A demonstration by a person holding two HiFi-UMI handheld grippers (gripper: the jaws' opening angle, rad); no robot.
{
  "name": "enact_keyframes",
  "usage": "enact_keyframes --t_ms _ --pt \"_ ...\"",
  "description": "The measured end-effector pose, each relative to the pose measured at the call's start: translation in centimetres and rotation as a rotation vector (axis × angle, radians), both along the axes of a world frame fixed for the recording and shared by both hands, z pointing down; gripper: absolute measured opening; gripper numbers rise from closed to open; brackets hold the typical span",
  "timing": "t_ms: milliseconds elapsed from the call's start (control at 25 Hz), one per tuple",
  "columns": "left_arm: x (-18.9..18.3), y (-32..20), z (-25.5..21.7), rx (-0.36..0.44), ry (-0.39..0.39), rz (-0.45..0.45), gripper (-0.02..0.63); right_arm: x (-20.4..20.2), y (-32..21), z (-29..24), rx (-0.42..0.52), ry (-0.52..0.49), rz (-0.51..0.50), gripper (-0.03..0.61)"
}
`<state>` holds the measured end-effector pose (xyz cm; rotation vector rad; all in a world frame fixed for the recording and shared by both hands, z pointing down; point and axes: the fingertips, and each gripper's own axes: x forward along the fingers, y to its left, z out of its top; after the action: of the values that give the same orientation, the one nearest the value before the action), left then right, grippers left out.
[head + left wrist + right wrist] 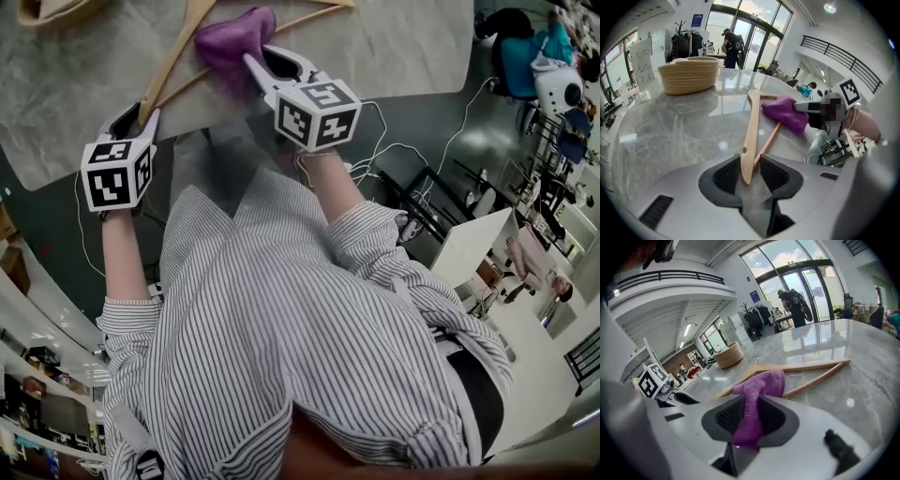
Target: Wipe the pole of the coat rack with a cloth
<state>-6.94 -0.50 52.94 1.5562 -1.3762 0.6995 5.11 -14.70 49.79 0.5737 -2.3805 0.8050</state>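
A wooden hanger (173, 61) is lying flat on the gray table (403, 47). No tall coat rack is showing close by, so the thin bar of this hanger seems to be the pole that is getting wiped.

The left gripper (751, 171) is pinching one end of the hanger. Its two jaws are pressing on the wood from both sides, so it is holding the hanger down on the table. In the head view the left gripper (145, 117) is sitting at the near left end of the hanger.

The right gripper (747, 416) is squeezing a purple cloth (761, 385). The cloth is hanging out of the front of the jaws and is lying on the hanger, over the thin bar. From above, the right gripper (258, 66) is reaching in from the right, and the cloth (234, 37) is covering about the middle of the bar.

So the getting-ready part looks done: the cloth is picked up, the hanger is held, and the cloth is touching the bar. The wiping itself seems to be going on or just starting. The far end of the bar is showing bare wood past the cloth. No dirt is showing, so I cannot tell how much is already clean. A round basket (689, 75) is sitting farther back on the table, well away from the work.
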Motion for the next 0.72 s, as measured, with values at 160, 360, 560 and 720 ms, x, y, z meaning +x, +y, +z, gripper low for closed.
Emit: enact_keyframes --t_ms 160,360,560,720 --pt "0.4 -0.2 -0.1 0.000 0.004 -0.006 0.135 1.5 -1.7 -0.2 0.012 0.008 0.030 0.092" --pt "0.3 -0.1 0.0 0.018 0.003 -0.018 0.138 2.9 -3.0 -0.1 0.020 0.015 0.062 0.092" --pt "0.4 -0.1 -0.1 0.010 -0.002 -0.021 0.138 4.2 -4.5 -0.1 0.029 0.024 0.092 0.092" --pt "0.4 -0.3 0.1 0.011 0.006 -0.027 0.139 5.1 -5.9 0.1 0.037 0.032 0.110 0.092"
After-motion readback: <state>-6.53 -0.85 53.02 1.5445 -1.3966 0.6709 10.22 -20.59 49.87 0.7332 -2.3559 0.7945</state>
